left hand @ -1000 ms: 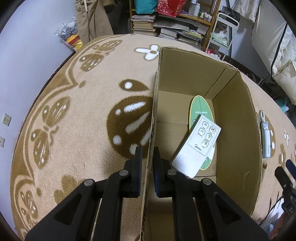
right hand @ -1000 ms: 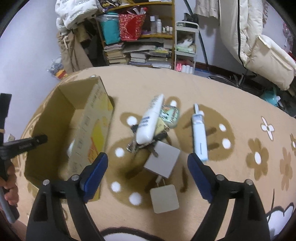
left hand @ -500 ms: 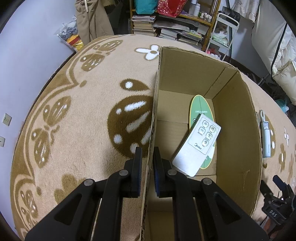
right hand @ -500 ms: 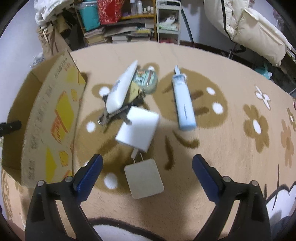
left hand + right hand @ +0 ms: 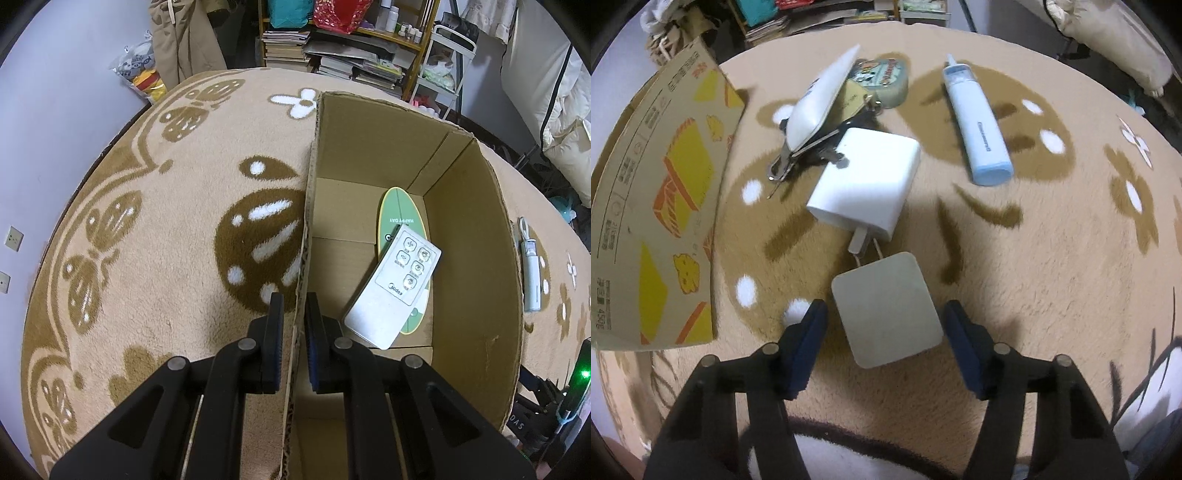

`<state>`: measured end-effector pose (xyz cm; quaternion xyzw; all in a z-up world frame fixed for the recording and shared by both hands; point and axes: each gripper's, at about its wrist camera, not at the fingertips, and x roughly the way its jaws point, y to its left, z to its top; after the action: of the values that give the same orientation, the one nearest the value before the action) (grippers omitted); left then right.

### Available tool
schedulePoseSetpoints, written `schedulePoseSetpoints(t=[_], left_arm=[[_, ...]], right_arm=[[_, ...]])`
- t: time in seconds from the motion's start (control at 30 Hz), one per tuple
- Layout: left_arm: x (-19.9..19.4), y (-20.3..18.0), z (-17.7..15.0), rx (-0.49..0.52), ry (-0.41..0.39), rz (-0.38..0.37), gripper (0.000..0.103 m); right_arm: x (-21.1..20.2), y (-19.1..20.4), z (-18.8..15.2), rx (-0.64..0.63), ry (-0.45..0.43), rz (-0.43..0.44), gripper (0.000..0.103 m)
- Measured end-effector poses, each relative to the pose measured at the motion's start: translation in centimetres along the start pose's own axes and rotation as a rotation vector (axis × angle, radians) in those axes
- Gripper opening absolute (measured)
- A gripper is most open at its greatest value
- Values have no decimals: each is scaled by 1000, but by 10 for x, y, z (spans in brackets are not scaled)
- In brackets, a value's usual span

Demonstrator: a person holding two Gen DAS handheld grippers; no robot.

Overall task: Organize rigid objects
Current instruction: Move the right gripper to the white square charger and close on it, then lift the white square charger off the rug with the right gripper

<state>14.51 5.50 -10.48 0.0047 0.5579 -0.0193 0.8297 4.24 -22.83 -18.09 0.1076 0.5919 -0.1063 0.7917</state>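
My left gripper (image 5: 294, 306) is shut on the near left wall of the open cardboard box (image 5: 476, 258). Inside lie a white remote (image 5: 395, 288) on a green oval card (image 5: 402, 218). My right gripper (image 5: 884, 332) is open, low over the rug, with a grey-white square block (image 5: 886, 310) between its fingers. Beyond it lie a white charger (image 5: 866, 184), a white tube (image 5: 820, 99) over keys (image 5: 786, 158), a green tin (image 5: 886, 79) and a blue-white bottle (image 5: 979, 122). The box's printed side (image 5: 657, 192) is at left.
Everything lies on a round beige rug (image 5: 147, 240) with brown patterns. Shelves of books (image 5: 332, 55), a rack and bedding stand beyond its far edge. The blue-white bottle also shows right of the box in the left wrist view (image 5: 530, 273).
My right gripper has moved forward and down toward the objects and now straddles the square block. The left gripper and box have not moved.
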Motion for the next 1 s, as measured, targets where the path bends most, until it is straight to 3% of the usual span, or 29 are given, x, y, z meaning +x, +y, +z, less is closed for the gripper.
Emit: schedulePoseSetpoints(t=[0.13,0.3,0.73,1.0], left_arm=[[0,0,0,-1,0,0,11],[0,0,1,0,0,1,11],[0,1,1,0,0,-1,11],[0,1,1,0,0,-1,11]], right_arm=[[0,-3,1,-4,-2,-8,69],[2,-4,4,-9,-9,-10,55],[-19,10,0,-43,-71,3,48],[-26,2,2,14,-81,22,48]])
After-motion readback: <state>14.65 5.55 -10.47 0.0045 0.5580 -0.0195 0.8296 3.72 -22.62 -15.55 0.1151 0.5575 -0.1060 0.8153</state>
